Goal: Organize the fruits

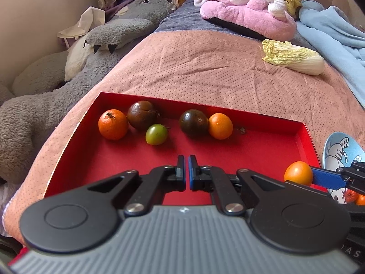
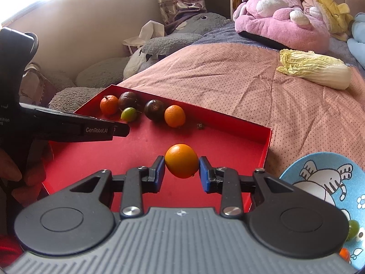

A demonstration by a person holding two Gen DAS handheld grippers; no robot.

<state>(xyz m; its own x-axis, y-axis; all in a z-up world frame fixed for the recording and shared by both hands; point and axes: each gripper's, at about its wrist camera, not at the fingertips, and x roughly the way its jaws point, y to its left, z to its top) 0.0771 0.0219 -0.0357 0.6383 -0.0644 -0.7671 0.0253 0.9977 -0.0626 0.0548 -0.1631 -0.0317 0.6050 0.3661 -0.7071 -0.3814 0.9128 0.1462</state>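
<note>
A red tray (image 1: 262,150) (image 2: 141,141) lies on the pink quilt. Along its far wall sit two oranges (image 1: 113,124) (image 1: 220,126), two dark brown fruits (image 1: 141,114) (image 1: 193,122) and a small green fruit (image 1: 156,134). My left gripper (image 1: 186,162) hovers over the tray's middle, shut with nothing in it. My right gripper (image 2: 181,163) is shut on a third orange (image 2: 181,160) (image 1: 298,173), held above the tray's right part. In the right wrist view the left gripper's body (image 2: 68,127) reaches in from the left. A blue cartoon bowl (image 2: 324,171) (image 1: 342,146) stands right of the tray with a green fruit (image 2: 353,228) and orange pieces inside.
A napa cabbage (image 1: 294,57) (image 2: 314,70) lies on the quilt at the far right. Pink plush toys (image 1: 246,11) and a blue blanket (image 1: 330,36) crowd the back. A big grey plush (image 1: 45,105) fills the left side beside the bed.
</note>
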